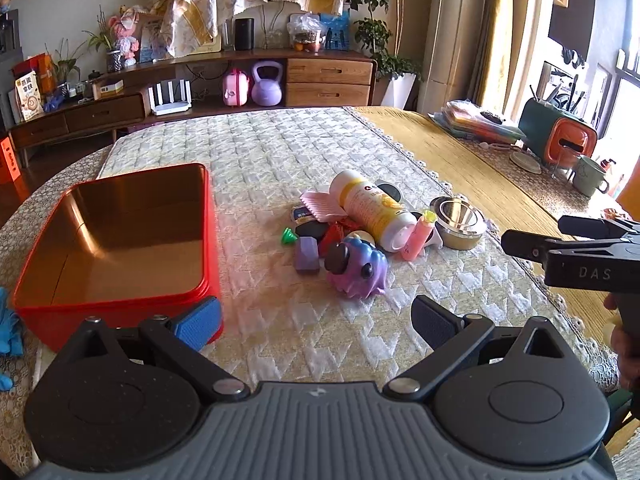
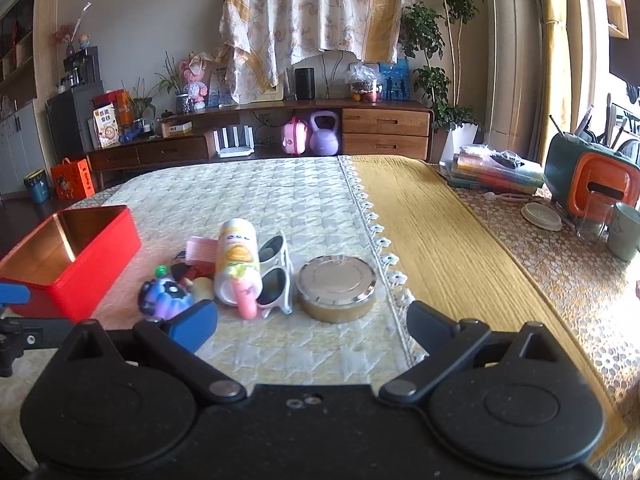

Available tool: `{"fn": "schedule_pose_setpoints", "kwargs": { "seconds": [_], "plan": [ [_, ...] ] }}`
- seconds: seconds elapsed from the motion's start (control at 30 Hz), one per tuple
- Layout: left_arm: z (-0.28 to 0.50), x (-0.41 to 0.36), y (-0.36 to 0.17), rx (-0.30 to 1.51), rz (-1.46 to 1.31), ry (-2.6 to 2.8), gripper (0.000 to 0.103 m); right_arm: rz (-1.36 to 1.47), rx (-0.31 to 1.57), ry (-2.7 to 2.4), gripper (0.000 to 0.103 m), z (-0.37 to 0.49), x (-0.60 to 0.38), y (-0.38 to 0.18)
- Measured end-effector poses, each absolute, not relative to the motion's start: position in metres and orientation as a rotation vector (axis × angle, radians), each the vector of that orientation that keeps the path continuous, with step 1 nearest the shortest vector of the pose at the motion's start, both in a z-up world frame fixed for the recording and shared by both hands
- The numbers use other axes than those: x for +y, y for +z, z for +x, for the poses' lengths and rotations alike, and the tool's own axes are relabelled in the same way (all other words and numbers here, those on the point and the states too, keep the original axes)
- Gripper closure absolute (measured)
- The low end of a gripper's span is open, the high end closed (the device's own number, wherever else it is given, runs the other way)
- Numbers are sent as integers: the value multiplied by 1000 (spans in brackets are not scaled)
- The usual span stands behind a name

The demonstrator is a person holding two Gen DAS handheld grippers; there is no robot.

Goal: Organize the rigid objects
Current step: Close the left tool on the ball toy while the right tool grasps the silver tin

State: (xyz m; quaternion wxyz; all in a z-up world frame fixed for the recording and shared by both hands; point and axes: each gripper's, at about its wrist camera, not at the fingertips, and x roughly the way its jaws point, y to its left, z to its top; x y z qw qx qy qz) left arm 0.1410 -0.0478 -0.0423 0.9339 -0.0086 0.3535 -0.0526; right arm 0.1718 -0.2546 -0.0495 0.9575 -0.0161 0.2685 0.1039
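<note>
An empty red tin box point(image 1: 116, 240) sits at the left of the table; it also shows in the right wrist view point(image 2: 76, 252). A pile lies to its right: a white-yellow bottle point(image 1: 376, 208), a purple toy point(image 1: 356, 270), a purple block point(image 1: 307, 260), a pink comb point(image 1: 320, 204), a pink tube point(image 1: 418, 238) and a round metal tin point(image 1: 460, 222). In the right wrist view the round metal tin point(image 2: 338, 286), white sunglasses point(image 2: 276, 276) and the bottle point(image 2: 236, 264) lie ahead. My left gripper point(image 1: 316, 320) is open and empty, short of the pile. My right gripper point(image 2: 312, 322) is open and empty, just before the tin.
The table carries a quilted cloth point(image 1: 280, 152) and a yellow runner point(image 2: 432, 232). At the far right stand a green-orange holder point(image 2: 596, 184), a mug point(image 2: 626, 230), a small dish point(image 2: 542, 216) and stacked books point(image 2: 496, 174). A wooden sideboard point(image 2: 280, 136) runs along the wall.
</note>
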Motion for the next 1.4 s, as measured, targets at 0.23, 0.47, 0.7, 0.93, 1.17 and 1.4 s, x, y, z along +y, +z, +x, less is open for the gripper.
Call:
{"fn": "schedule_pose_setpoints", "kwargs": {
  "seconds": [0.23,0.47,0.7,0.93,1.17,1.4],
  "plan": [
    [173,-74,-56,725,10,-109,1,36,604,163,5,229,-263,-64],
    [195,-90,-67,715,37,-103,1,8,646,138,8,259,-246,-81],
    [209,-96,-81,713,68,-91,2,-11,660,135,11,268,-236,-90],
    [217,-97,-92,723,83,-88,9,-6,663,123,13,272,-238,-90],
    [213,-104,-95,703,138,-91,25,-48,688,121,20,277,-231,-98],
    [213,-109,-100,709,179,-95,44,-59,690,114,27,273,-230,-100]
  ]
}}
